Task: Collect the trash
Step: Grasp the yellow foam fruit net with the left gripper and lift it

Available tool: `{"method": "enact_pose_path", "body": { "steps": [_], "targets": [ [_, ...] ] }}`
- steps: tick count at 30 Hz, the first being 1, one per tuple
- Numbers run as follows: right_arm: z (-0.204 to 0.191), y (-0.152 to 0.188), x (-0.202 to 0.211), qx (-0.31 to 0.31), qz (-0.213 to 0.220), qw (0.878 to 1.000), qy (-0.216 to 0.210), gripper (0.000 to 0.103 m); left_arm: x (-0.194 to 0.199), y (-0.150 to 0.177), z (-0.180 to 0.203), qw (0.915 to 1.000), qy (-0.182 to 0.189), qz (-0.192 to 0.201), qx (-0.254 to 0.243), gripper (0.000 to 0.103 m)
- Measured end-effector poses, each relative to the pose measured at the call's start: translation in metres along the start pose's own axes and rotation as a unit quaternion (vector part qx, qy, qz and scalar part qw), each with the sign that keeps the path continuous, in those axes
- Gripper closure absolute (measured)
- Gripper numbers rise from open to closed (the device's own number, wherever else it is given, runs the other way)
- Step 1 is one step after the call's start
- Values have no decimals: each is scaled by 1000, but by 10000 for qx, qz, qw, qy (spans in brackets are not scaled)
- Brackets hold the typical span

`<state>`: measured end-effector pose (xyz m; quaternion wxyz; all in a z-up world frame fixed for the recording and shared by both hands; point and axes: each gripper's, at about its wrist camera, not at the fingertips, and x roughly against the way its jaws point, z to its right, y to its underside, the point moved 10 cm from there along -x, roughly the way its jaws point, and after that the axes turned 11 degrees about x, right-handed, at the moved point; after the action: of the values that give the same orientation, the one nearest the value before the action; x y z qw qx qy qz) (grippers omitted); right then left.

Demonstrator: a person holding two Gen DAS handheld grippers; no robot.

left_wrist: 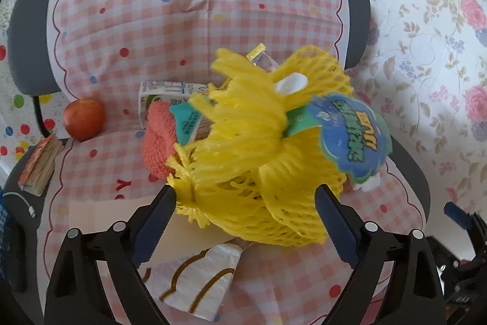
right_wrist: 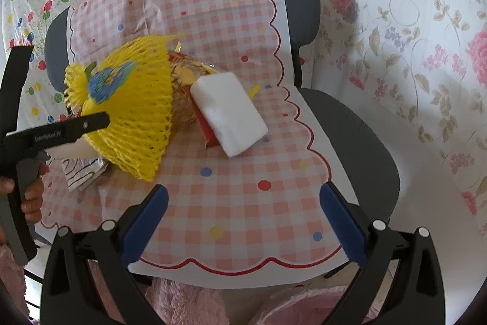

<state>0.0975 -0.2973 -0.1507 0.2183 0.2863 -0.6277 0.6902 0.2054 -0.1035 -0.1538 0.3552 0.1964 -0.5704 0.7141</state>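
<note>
Right now the left gripper (left_wrist: 245, 197) has its jaws spread wide around a bundle of yellow foam netting (left_wrist: 255, 148), the blue pads flanking it on either side; whether they actually press it I cannot tell. That netting sits on the chair seat, which is covered by a pink checked cloth (right_wrist: 231, 203). Stuck on the netting at about 2 o'clock is a blue and green sticker label (left_wrist: 350, 136). Behind the netting at 10 o'clock lie an orange foam net (left_wrist: 158, 142) and a small drink carton (left_wrist: 164, 96), touching each other. Well apart at 9 o'clock rests a red apple (left_wrist: 84, 119). Just under the netting at 6 o'clock is a white wrapper with brown stripes (left_wrist: 197, 282). From the other side, a white foam block (right_wrist: 228, 114) leans on a red and gold packet (right_wrist: 188, 75) beside the netting. The right gripper (right_wrist: 243, 203) hangs released over bare cloth, holding nothing.
</note>
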Motion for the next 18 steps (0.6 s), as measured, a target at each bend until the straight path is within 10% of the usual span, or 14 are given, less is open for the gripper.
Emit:
{"method": "enact_pose_path", "body": {
  "steps": [5, 18],
  "targets": [
    [-2, 4, -3, 54, -96, 9999, 32, 6, -1, -1, 7, 9998, 26, -58, -214, 88],
    [-22, -8, 7, 98, 54, 9998, -135, 6, 70, -24, -9, 9981, 301, 503, -172, 95]
  ]
}}
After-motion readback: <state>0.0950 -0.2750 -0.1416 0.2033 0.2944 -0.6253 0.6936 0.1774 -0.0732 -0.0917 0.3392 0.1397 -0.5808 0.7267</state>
